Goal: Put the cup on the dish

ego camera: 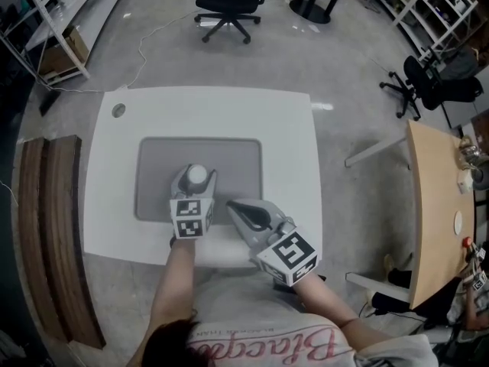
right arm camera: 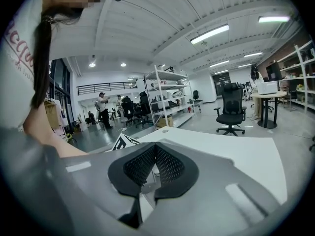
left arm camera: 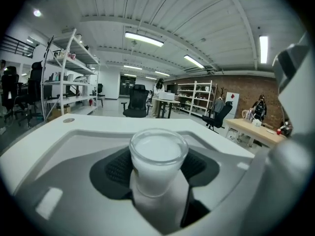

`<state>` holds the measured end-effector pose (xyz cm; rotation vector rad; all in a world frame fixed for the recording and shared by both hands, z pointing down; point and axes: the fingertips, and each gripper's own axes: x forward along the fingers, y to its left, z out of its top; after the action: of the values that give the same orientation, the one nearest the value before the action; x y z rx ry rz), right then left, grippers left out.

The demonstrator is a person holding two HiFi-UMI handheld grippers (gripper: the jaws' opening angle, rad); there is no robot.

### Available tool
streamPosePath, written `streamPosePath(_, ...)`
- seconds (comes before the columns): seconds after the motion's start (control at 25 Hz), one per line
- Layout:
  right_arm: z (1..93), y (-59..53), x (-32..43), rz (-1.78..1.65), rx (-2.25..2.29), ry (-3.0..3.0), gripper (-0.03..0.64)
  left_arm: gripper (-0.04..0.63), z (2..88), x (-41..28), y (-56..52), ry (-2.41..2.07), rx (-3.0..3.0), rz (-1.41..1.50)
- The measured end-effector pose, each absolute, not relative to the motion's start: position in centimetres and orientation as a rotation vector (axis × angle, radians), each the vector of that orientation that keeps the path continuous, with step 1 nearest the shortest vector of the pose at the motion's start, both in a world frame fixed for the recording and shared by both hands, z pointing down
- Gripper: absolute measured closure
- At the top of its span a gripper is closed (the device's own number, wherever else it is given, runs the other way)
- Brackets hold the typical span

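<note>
A clear glass cup [ego camera: 197,175] [left arm camera: 157,157] with white contents stands upright between the jaws of my left gripper [ego camera: 196,182] [left arm camera: 157,173], which is shut on its sides. The cup is over the front-middle of the grey rectangular dish [ego camera: 233,159] on the white table [ego camera: 290,144]. Whether the cup rests on the dish or hangs just above it I cannot tell. My right gripper [ego camera: 234,205] [right arm camera: 155,149] is shut with nothing in it, just right of the cup near the dish's front edge. It lies low and points toward the left gripper.
A round grommet [ego camera: 118,111] sits at the table's far left corner. A black office chair [ego camera: 229,2] stands beyond the table. A wooden bench [ego camera: 50,228] runs along the left, and a wooden desk [ego camera: 435,205] with small items is at the right.
</note>
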<state>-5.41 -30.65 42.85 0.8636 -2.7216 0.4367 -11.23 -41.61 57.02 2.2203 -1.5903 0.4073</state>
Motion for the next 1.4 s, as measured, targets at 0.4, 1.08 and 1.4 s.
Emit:
streamPosePath(0.4,41.7,-31.0,-4.8,0.445,0.881,-2.749,0.615,0.057,58.4,-10.6,-40.6,-1.453,2.196,0.571)
streamPosePath(1.08,40.8,-29.7,-5.4,0.3,0.845,-2.753,0.617,0.022,46.6,-12.6,-35.4,-1.523,2.367,0.317)
streamPosePath(1.4,39.4,-29.1,-5.4,0.236,0.844,-2.784,0.617,0.597,39.9,-12.4,-32.0,-1.65,2.494,0.121)
